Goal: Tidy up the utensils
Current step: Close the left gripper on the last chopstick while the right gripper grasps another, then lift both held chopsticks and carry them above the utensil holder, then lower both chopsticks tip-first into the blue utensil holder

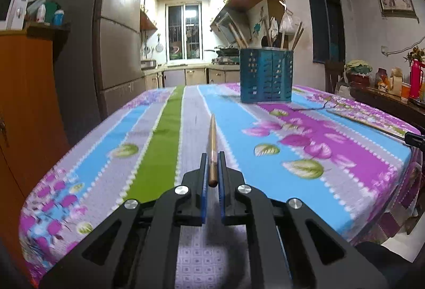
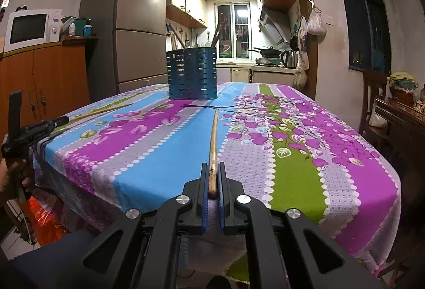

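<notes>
My left gripper (image 1: 212,156) is shut on a wooden chopstick (image 1: 212,137) that points forward above the table toward the blue slotted utensil holder (image 1: 266,75). The holder stands at the far side and has several utensils in it. My right gripper (image 2: 212,169) is shut on a second wooden chopstick (image 2: 213,140), which also points toward the holder (image 2: 191,73). The left gripper and its chopstick (image 2: 103,109) show at the left in the right wrist view. The right chopstick (image 1: 364,122) shows at the right in the left wrist view.
The table has a flowered striped cloth (image 1: 292,156). A dark twig-like print lies in front of the holder (image 2: 209,106). An orange cabinet (image 1: 24,108) and fridge (image 2: 138,23) stand to the left. A side table with bottles (image 1: 393,87) stands to the right.
</notes>
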{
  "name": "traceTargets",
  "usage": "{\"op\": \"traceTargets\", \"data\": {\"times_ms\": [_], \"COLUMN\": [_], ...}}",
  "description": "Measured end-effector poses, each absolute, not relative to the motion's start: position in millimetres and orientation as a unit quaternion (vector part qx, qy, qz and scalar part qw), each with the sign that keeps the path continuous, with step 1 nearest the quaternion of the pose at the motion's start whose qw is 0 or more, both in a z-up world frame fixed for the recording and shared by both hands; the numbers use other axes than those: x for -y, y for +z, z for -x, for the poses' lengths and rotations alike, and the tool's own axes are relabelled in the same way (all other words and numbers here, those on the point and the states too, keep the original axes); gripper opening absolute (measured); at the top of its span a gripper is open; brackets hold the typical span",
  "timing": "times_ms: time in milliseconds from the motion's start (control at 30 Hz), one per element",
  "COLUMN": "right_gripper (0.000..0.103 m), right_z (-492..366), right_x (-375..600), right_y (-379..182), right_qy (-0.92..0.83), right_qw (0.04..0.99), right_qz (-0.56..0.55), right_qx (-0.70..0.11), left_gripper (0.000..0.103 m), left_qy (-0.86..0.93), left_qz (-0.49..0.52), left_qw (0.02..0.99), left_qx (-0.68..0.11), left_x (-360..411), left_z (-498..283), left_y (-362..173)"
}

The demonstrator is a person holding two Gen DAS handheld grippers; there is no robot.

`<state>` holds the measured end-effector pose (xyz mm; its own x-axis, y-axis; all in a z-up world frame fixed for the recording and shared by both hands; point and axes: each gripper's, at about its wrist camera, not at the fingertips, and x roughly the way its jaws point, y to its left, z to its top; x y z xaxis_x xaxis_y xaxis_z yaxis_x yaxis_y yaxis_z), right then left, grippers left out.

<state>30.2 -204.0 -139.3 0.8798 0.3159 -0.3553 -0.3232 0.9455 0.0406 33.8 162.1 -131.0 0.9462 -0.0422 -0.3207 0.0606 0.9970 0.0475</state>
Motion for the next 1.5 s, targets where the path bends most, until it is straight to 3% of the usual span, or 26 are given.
{"op": "traceTargets", "data": {"times_ms": [433, 700, 1500], "right_gripper": [0.007, 0.007, 0.007], "right_z": [-4, -30, -179], "right_x": [199, 193, 151], "right_y": [-62, -4, 95], "right_qy": [0.186, 0.197, 0.229], "right_qw": [0.975, 0.976, 0.957], "right_qz": [0.034, 0.048, 0.007], "right_qx": [-0.119, -0.077, -0.181], "left_gripper": [0.005, 0.005, 0.005], "left_qy": [-0.05, -0.082, -0.117], "left_qz": [-0.049, -0.063, -0.037], "left_qw": [0.994, 0.993, 0.985], "left_qx": [-0.09, -0.064, -0.119], "left_x": [-142, -121, -81], "left_z": [-29, -61, -157], "left_y": [-59, -15, 61]}}
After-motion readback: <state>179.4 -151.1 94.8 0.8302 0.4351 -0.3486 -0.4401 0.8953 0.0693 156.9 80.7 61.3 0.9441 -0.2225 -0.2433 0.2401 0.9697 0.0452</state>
